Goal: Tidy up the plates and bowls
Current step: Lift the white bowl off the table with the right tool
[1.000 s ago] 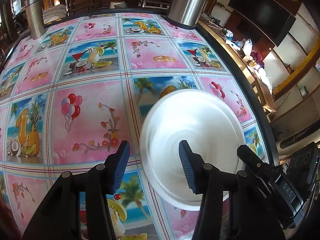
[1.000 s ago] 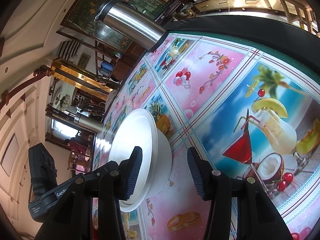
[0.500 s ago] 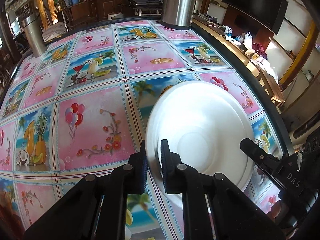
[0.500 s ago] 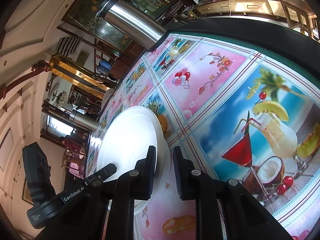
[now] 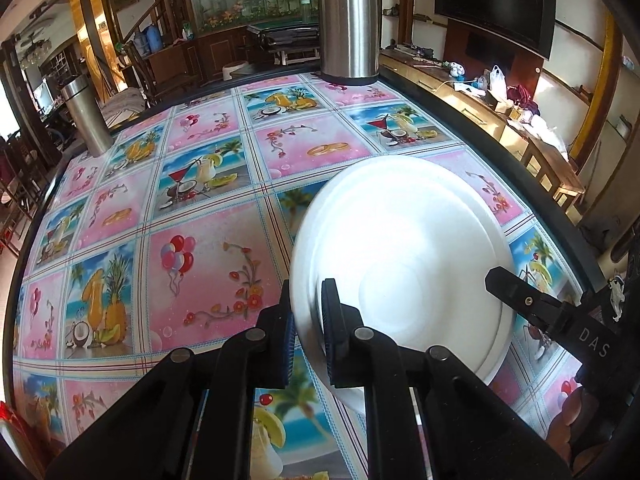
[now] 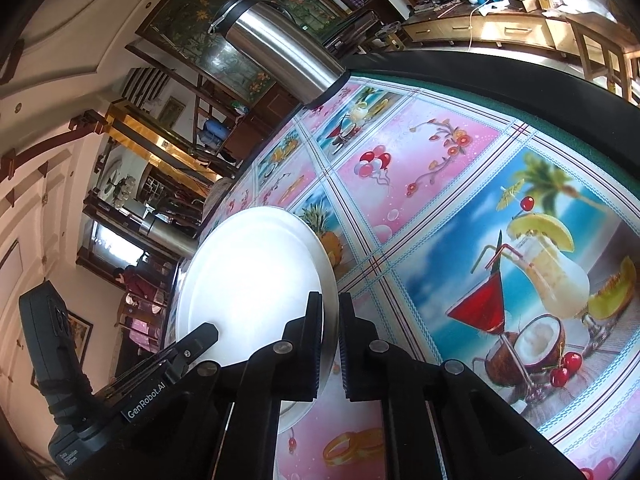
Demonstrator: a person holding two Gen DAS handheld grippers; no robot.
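Observation:
A white plate (image 5: 400,248) is tilted over the patterned tablecloth, held at two opposite sides of its rim. My left gripper (image 5: 308,300) is shut on the left rim, one blue pad above and one below. My right gripper (image 6: 331,308) is shut on the right rim of the same plate (image 6: 252,280). The right gripper's finger (image 5: 520,298) shows at the plate's far side in the left wrist view. The left gripper's finger (image 6: 196,340) shows likewise in the right wrist view. A white patch under the plate's near edge is too hidden to identify.
A tall steel thermos jug (image 5: 348,24) stands at the table's far edge, also seen as the jug (image 6: 276,48) in the right wrist view. A smaller steel flask (image 5: 86,116) stands at the far left. The table's dark rim (image 5: 520,176) curves close along the right.
Both grippers went from wide open beside the plate to shut on its rim. The plate has since tipped and shifted slightly as the left gripper moved.

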